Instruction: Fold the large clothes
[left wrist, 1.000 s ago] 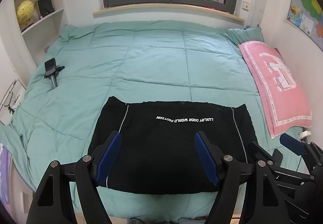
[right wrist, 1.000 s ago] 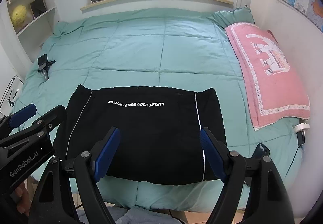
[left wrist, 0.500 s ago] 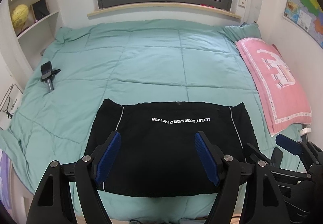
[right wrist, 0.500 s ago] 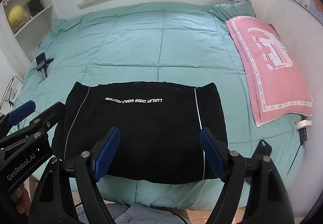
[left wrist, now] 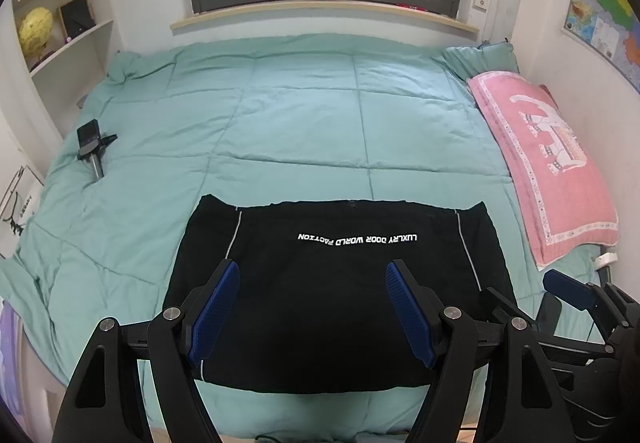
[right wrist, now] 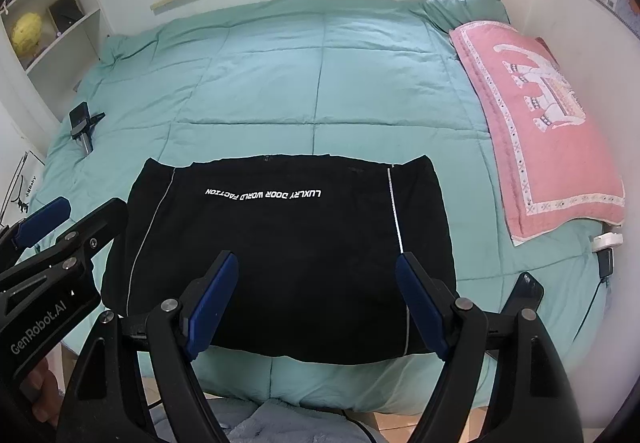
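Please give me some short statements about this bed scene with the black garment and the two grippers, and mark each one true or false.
1. The black garment lies flat on the green quilt, near the bed's front edge. True.
2. The left gripper is shut on the garment. False: its jaws stand wide open and hold nothing.
3. The pink pillow lies on the right side of the bed. True.
4. The white lettering on the garment reads upright from the cameras. False: it appears upside down.
5. The right gripper has open jaws. True.
6. The small black device rests on top of the garment. False: it lies apart, on the quilt at the left.
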A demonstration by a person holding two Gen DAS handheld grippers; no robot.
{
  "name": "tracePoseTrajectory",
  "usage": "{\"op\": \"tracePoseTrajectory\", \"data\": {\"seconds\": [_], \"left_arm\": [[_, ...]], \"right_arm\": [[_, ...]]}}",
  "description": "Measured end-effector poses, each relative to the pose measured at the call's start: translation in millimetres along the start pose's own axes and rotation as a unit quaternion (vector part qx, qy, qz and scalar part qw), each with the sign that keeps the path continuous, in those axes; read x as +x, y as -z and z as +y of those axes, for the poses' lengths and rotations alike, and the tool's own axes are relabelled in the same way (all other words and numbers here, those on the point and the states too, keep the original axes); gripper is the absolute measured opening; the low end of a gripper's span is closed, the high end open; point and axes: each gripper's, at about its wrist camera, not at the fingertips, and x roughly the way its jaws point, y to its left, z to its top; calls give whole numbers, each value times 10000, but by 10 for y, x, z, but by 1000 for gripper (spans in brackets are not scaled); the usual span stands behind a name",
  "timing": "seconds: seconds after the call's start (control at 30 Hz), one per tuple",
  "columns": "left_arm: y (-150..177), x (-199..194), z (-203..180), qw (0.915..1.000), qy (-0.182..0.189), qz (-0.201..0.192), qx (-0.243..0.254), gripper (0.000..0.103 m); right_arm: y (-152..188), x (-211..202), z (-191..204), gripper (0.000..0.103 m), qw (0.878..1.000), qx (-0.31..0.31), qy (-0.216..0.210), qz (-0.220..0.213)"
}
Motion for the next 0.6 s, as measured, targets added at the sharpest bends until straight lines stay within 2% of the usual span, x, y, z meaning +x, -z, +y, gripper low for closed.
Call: {"op": "tracePoseTrajectory", "data": {"seconds": [0.37,0.6], "left_arm": [[-43,108,33,9999,41,103,10,77],[-75,118,19,9998,194,-31,82,77]], "right_arm": [[-29,115,5,82,9998,73,5,172],[-30,195,-18,82,9994,169,-3,316]]}}
